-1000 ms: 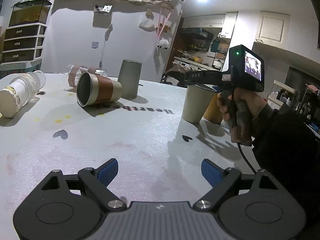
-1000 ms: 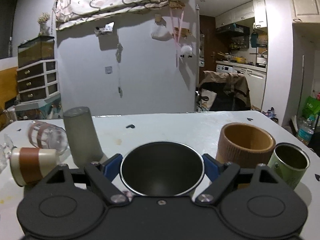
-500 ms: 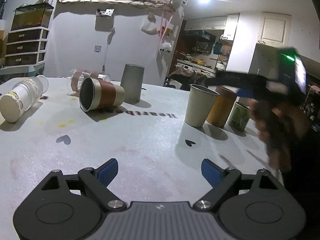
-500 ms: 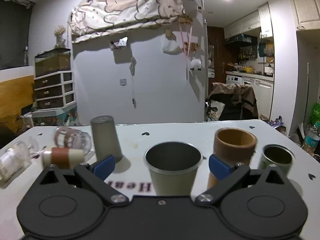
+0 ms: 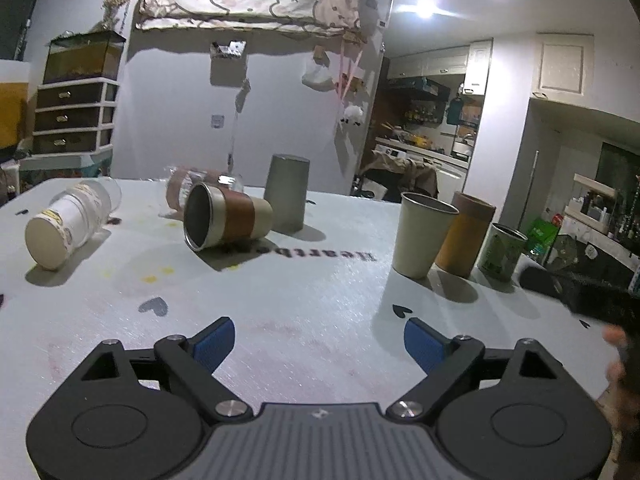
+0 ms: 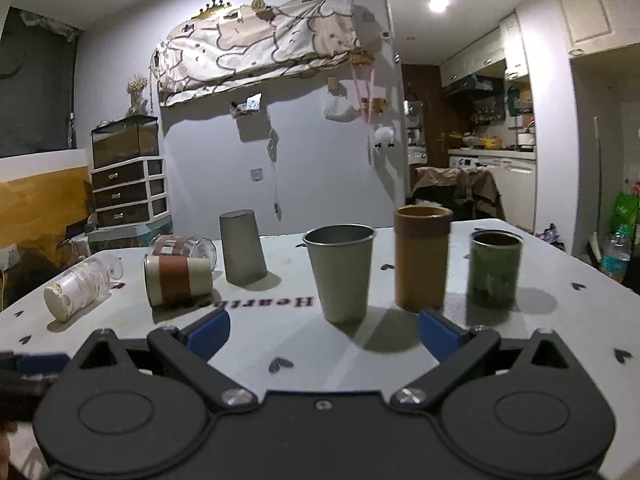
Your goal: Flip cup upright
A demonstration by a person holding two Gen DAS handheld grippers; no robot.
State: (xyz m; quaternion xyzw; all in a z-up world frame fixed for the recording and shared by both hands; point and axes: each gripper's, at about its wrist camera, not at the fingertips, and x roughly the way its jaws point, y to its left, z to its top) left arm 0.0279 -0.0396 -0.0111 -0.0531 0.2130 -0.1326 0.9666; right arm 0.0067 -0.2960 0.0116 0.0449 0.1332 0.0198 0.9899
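A cream steel cup (image 5: 422, 236) (image 6: 341, 273) stands upright on the white table (image 5: 304, 292), beside a brown cylinder cup (image 5: 466, 240) (image 6: 421, 257) and a green tin (image 5: 502, 256) (image 6: 494, 268). A cup with a brown band (image 5: 228, 222) (image 6: 178, 280) lies on its side, mouth toward the left wrist camera. A grey cup (image 5: 287, 194) (image 6: 242, 253) stands upside down behind it. My left gripper (image 5: 318, 340) is open and empty, low over the near table. My right gripper (image 6: 323, 332) is open and empty, drawn back from the cream cup.
A clear glass with a striped band (image 5: 180, 192) (image 6: 180, 246) and a white-labelled jar (image 5: 66, 224) (image 6: 78, 292) lie on their sides at the left. The table's right edge (image 6: 600, 276) is near the green tin. Drawers (image 6: 130, 196) stand behind.
My right gripper has opened, let go of the cream cup standing upright, and pulled back from it. The left gripper has stayed nearly still.
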